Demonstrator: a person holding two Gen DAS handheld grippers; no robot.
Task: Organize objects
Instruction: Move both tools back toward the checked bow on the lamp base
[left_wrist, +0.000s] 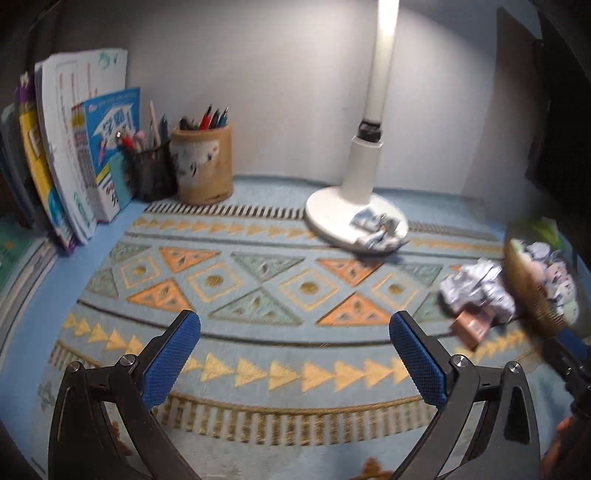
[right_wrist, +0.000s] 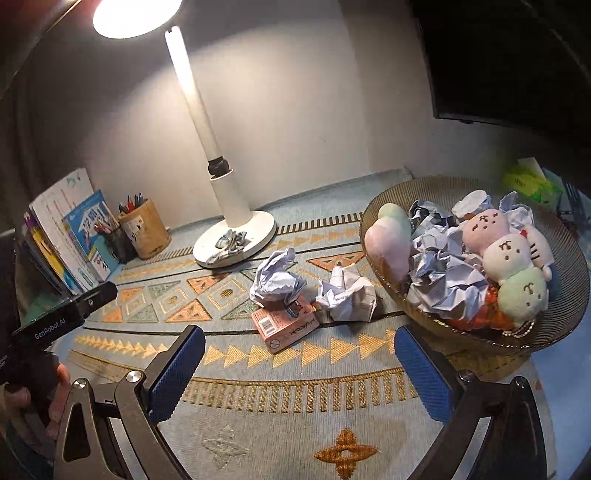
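1. In the left wrist view the woven wire basket at 3 o'clock is blurred and cut off; the pink cardboard box is half hidden beneath a crumpled white paper ball.
2. The box lies at 12 o'clock ahead of the right gripper, whose fingers stand wide apart, empty.
3. The left gripper is likewise spread wide over the patterned tabletop.
4. "GenRobot.AI" reads on the left gripper's black body; the box's print is illegible.
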